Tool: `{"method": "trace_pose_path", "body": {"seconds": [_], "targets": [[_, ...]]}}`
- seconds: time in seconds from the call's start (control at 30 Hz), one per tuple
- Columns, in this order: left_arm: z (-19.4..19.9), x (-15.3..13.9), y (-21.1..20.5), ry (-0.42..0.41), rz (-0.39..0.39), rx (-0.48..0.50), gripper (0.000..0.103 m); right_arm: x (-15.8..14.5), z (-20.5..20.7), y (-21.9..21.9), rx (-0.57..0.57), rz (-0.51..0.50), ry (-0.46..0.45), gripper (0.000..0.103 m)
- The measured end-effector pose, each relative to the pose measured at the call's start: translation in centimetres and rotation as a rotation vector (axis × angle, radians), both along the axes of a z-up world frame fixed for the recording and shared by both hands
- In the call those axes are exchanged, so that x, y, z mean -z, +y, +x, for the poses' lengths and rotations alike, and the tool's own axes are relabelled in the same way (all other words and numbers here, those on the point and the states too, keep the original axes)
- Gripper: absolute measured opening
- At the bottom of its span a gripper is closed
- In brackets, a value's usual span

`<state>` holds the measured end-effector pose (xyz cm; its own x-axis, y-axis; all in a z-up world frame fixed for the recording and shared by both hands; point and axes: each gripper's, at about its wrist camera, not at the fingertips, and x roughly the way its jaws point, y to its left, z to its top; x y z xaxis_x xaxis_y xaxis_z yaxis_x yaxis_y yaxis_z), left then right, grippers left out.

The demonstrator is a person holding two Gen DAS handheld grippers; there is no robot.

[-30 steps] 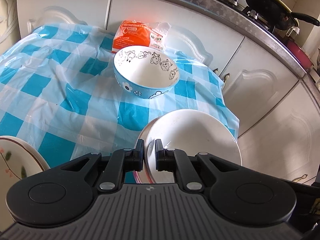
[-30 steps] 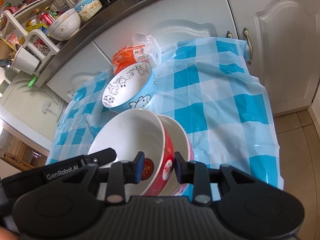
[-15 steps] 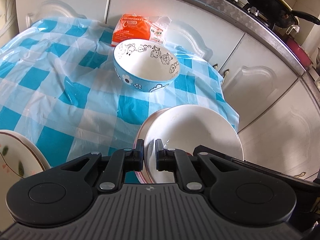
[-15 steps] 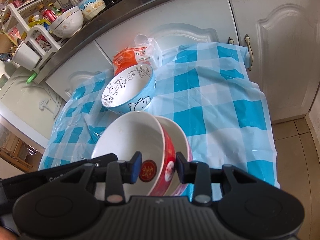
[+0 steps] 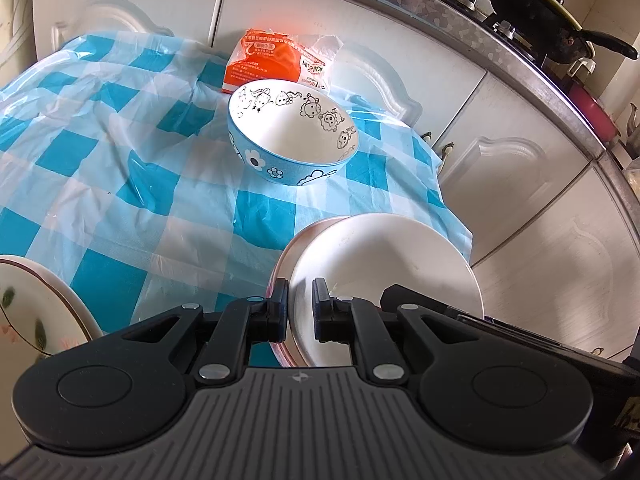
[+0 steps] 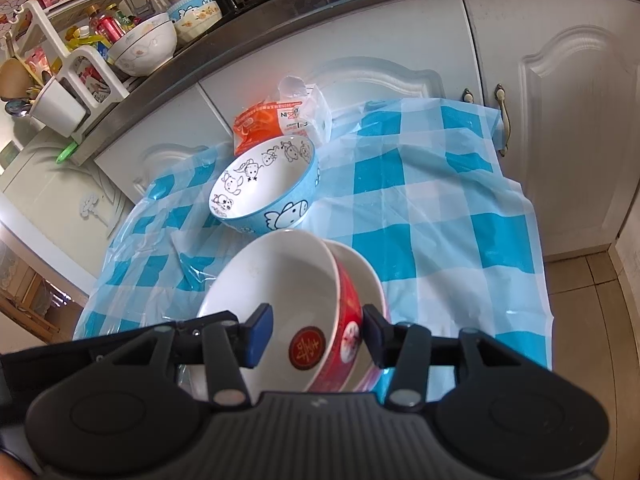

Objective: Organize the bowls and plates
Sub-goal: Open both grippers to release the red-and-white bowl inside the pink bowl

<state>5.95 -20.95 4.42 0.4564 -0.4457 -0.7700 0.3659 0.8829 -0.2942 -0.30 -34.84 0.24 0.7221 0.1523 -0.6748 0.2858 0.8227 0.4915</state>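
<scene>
A red bowl (image 6: 348,300), white inside, sits nested and tilted in a white bowl with a pink outside (image 6: 370,276) at the table's near right corner. My right gripper (image 6: 316,334) straddles the red bowl's wall. Its jaws are opening: the left pad stands clear inside the bowl, the right one just outside the wall. My left gripper (image 5: 300,308) is shut on the near rim of the nested bowls (image 5: 384,264), its jaws just starting to ease. A blue cartoon bowl (image 5: 294,140) (image 6: 266,188) stands upright further back.
A blue-and-white checked cloth (image 5: 100,160) covers the table. An orange packet (image 5: 272,64) lies behind the blue bowl. A flowered plate (image 5: 32,304) sits at the near left edge. White cabinets (image 5: 500,168) and a counter with a wok (image 5: 536,16) close off the far side.
My right gripper's jaws have spread apart from the red bowl's wall, which they pinched a second ago. The left gripper stays on the rim. Neither hand has shifted.
</scene>
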Motion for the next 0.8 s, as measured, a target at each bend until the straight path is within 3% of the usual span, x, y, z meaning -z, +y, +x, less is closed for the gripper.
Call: {"method": "trace_pose_path", "body": {"seconds": [0.23, 0.57, 0.8], "targets": [[0.0, 0.0, 0.0, -0.001, -0.004, -0.003, 0.010, -0.2, -0.1, -0.2, 0.011, 0.018, -0.004, 0.052], [0.0, 0.0, -0.1, 0.000, -0.007, -0.007, 0.012, 0.2, -0.9, -1.9, 0.097, 0.197, -0.028, 0.058], [0.0, 0.0, -0.1, -0.004, -0.007, -0.010, 0.013, -0.2, -1.6, -2.1, 0.114, 0.224, -0.047, 0.063]]}}
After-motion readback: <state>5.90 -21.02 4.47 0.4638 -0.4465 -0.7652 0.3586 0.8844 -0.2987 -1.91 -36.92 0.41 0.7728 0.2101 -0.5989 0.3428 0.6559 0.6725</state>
